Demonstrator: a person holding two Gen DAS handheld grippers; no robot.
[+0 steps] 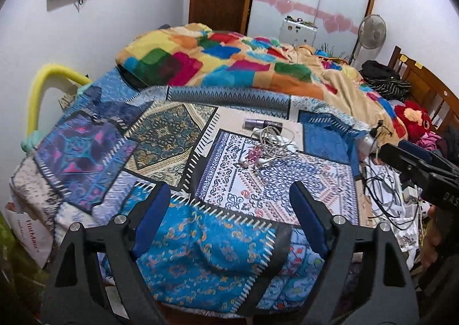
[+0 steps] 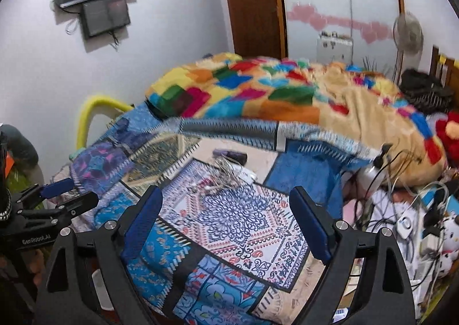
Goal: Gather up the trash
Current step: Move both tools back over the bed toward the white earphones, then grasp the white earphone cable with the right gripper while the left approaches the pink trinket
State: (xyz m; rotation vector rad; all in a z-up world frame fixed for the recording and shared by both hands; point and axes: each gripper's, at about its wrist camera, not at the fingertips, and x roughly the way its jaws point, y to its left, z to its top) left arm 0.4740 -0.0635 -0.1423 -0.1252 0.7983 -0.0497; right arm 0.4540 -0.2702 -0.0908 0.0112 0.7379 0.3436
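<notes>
A small pink-patterned wrapper (image 1: 254,154), crumpled, lies flat on the blue-and-white patterned patch of the bedspread, approx centre of the left wrist frame, just below and touching a tangle of white cable w/ earbuds (image 1: 272,143). Above that, a dark purplish oblong item (image 1: 262,123) lies on its side on the cream patch, upper centre; can't tell what it is. In the right wrist frame the same cluster sits centre-left but is too blurred for detail.

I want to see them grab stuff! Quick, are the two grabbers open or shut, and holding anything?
Left gripper: open, holding nothing.
Right gripper: open, holding nothing.
</notes>
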